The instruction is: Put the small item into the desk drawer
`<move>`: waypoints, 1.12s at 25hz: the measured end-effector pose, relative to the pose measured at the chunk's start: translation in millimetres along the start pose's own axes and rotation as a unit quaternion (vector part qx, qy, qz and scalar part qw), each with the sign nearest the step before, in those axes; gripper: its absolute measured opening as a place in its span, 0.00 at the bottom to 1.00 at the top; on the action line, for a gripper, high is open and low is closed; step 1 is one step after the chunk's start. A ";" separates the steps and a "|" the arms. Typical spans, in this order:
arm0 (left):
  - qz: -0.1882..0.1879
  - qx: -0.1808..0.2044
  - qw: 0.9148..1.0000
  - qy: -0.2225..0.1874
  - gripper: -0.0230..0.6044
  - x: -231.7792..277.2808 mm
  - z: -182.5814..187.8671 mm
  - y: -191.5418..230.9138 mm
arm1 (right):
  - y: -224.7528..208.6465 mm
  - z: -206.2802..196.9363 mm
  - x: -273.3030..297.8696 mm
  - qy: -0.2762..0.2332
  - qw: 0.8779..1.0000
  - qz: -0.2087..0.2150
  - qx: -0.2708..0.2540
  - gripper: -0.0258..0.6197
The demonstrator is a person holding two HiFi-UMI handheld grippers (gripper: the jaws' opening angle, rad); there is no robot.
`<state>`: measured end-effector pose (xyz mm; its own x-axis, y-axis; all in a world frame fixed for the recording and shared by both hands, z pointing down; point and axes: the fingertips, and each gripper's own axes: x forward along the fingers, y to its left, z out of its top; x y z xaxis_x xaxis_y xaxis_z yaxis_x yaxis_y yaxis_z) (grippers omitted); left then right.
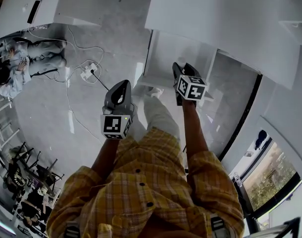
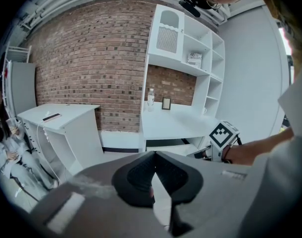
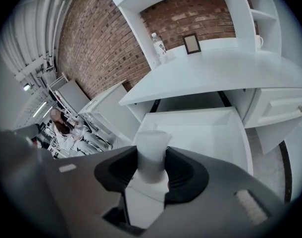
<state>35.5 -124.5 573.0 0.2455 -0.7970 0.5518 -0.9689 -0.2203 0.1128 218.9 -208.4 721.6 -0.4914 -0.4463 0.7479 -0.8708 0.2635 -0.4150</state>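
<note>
Indoors, a small item hangs over the open drawer of a white table.

Grey floor [image 1: 116, 38], a brick wall [image 2: 91, 58] and two white pieces: the table [image 3: 215, 68] and a side table [image 2: 57, 114]. One drawer [image 3: 225, 133] is pulled out under the tabletop. Two grippers: the right gripper [image 3: 151, 168] is clamped on the small item [image 3: 152, 150], a pale translucent piece held above that drawer; the left gripper [image 2: 153, 175] has its jaws together on nothing. One bottle [image 3: 158, 46], one picture frame [image 3: 192, 42] and one mug [image 3: 260, 41] stand at the tabletop's back. Cables [image 1: 89, 71] trail across the floor.
</note>
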 end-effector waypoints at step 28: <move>0.031 -0.019 0.999 0.027 0.04 -12.3 -28.4 23.4 | -52.2 -31.3 95.8 0.086 0.994 -0.036 0.058 0.31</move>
<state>8.9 -103.9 592.3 0.1830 -0.7770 0.6024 -0.9831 -0.1485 0.1071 217.6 -238.1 831.1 -0.4272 -0.3041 0.8515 -0.9041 0.1315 -0.4067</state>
